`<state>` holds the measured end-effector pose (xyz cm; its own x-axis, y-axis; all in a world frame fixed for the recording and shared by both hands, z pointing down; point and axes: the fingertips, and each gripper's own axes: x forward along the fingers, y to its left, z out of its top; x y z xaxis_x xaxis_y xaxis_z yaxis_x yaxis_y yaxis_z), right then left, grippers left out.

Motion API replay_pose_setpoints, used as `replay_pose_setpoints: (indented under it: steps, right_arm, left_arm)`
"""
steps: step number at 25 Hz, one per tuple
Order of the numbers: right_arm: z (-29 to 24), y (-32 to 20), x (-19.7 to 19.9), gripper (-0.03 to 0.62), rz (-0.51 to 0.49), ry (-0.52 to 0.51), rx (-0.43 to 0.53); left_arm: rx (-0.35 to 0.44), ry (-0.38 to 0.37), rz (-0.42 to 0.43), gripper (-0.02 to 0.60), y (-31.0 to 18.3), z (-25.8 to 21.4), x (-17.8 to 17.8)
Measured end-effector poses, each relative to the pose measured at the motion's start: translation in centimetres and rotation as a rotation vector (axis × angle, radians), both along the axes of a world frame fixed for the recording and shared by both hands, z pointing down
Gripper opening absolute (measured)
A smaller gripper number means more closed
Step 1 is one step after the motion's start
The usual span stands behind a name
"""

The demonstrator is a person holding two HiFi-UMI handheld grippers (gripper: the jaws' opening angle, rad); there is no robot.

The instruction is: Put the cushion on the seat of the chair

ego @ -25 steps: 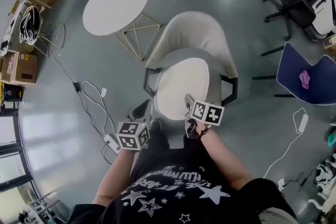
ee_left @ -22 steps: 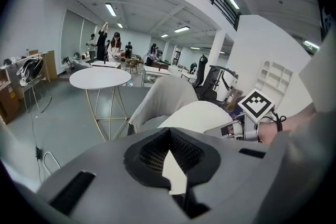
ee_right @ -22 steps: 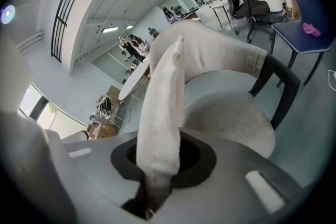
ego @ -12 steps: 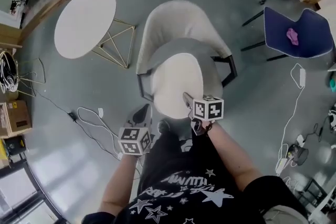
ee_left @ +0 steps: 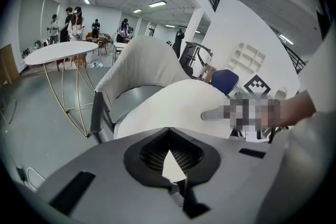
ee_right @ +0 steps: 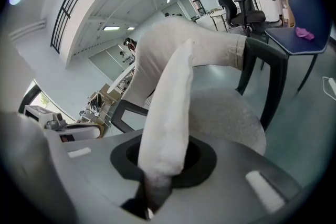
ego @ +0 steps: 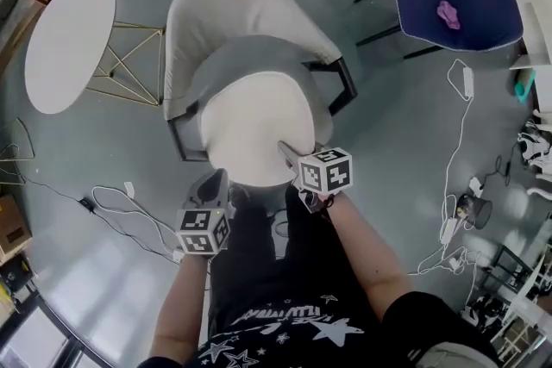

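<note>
The cushion (ego: 250, 129) lies over the grey seat of the chair (ego: 233, 13) and hides most of it. The right tongs (ego: 286, 151) grasp its edge at 5 o'clock. The left tongs (ego: 214, 183), at 7 o'clock just beside it, look clenched; a white sliver between them is hard to identify.

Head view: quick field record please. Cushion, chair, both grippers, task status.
cushion: white cushion, held over the chair, tilted up rather than lying flat
chair: pale shell chair, dark legs, grey seat partly showing past the cushion
right gripper: right gripper shut on the cushion's near edge
left gripper: left gripper at the cushion's near-left edge; grip unclear
nearby: round white table to the left, blue chair to the upper right
status: cushion not yet set down on the seat
</note>
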<state>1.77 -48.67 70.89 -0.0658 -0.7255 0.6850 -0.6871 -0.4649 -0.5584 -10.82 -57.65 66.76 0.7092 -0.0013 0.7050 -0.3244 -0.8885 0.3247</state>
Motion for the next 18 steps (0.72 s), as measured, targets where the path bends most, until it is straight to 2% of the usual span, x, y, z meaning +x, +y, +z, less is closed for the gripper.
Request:
replay_pose_setpoints:
  steps: [6, 13, 18]
  right_arm:
    - [2.4, 1.4, 2.2, 0.075, -0.035, 0.046, -0.011]
    - [5.5, 1.7, 5.5, 0.123, -0.081, 0.077, -0.033]
    - [8.0, 2.5, 7.3, 0.164, -0.074, 0.090, -0.097]
  left_arm:
    - [-0.045, -0.004, -0.010, 0.008, 2.4, 3.2, 1.5]
    - [-0.038, -0.045, -0.036, 0.008, 2.4, 6.5, 2.9]
    - [-0.030, -0.068, -0.061, 0.008, 1.9, 7.8, 3.9]
